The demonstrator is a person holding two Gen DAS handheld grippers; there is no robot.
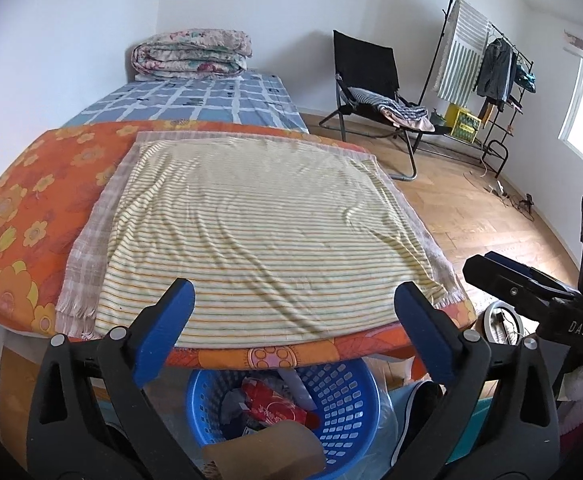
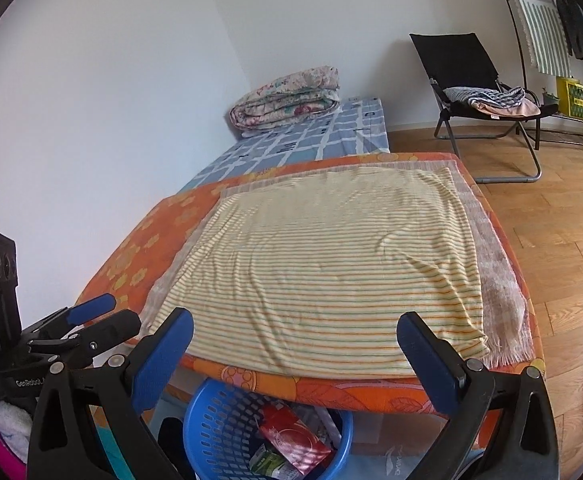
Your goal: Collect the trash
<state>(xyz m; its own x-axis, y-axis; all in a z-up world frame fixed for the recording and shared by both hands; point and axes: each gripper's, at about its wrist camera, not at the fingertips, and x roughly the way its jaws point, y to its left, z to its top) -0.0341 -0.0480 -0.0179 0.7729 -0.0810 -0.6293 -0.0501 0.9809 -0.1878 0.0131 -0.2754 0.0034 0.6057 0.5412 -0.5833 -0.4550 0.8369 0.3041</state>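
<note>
Low in both wrist views, a round blue perforated plastic basket (image 1: 347,404) on the floor, tucked partly under the front edge of the desk (image 1: 303,354), which is draped in an orange flower-print cloth (image 1: 31,208). Inside the basket, trash: a red printed foil wrapper (image 1: 271,404), a brown cardboard piece (image 1: 267,454) leaning at the near rim, and in the right wrist view a small green-and-white carton (image 2: 269,462) beside the red wrapper. Spread flat over the orange cloth, a cream towel with thin orange and green stripes (image 1: 259,232), lying on a pale pink checked fringed cloth (image 1: 87,264) that shows along its edges.

Left hand-held gripper (image 1: 293,330) released, blue pads wide apart, nothing between them, hovering above the basket at the desk's front edge. Right hand-held gripper (image 2: 295,354) likewise spread wide and holding nothing, poised over the same edge, just to the right of the left one; each seen from the side in the other's view.

Beyond the desk, a bed with a blue-and-white checked sheet (image 1: 211,104) and a folded floral quilt (image 1: 191,54) against the white wall. Further right on the wooden parquet floor (image 1: 471,208), a black folding chair (image 1: 367,92) carrying crumpled striped fabric, near a black metal clothes rack (image 1: 483,60) hung with a striped towel and dark garments.
</note>
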